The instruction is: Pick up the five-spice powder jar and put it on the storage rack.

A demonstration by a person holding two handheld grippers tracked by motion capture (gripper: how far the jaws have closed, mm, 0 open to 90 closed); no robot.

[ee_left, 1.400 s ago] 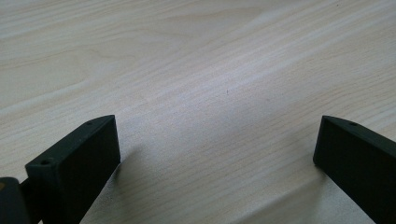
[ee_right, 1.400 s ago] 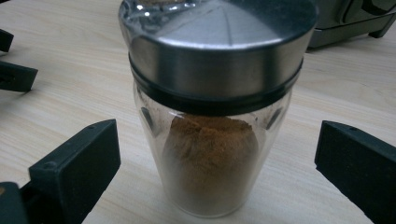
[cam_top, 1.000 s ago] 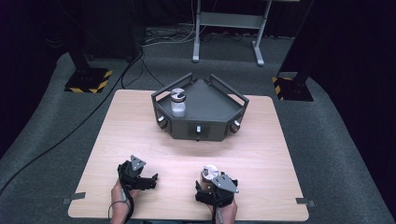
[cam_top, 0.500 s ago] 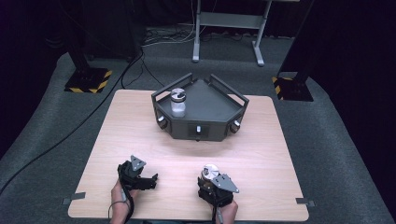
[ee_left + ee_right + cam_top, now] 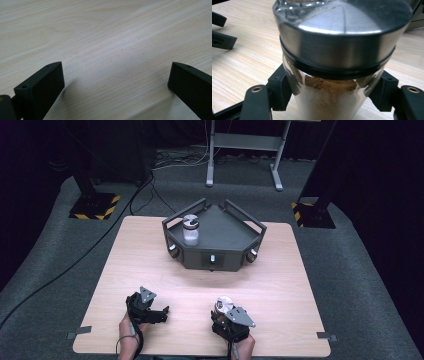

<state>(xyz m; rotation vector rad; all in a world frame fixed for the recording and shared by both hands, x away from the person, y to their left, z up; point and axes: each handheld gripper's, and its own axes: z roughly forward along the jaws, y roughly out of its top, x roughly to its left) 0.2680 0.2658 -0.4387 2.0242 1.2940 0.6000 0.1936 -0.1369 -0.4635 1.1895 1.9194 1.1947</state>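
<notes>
My right gripper [image 5: 226,312] has just closed on the jar [image 5: 337,62], which stands near the table's [image 5: 280,290] front edge. My left gripper [image 5: 159,312] rests open and empty. Next, I judge: a steady lift toward the tray [image 5: 227,232], beside the other jar [image 5: 190,229].

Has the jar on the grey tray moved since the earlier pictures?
No. The jar stands at the same left corner of the grey tray, equally near its left rail, as in both earlier high views.
</notes>
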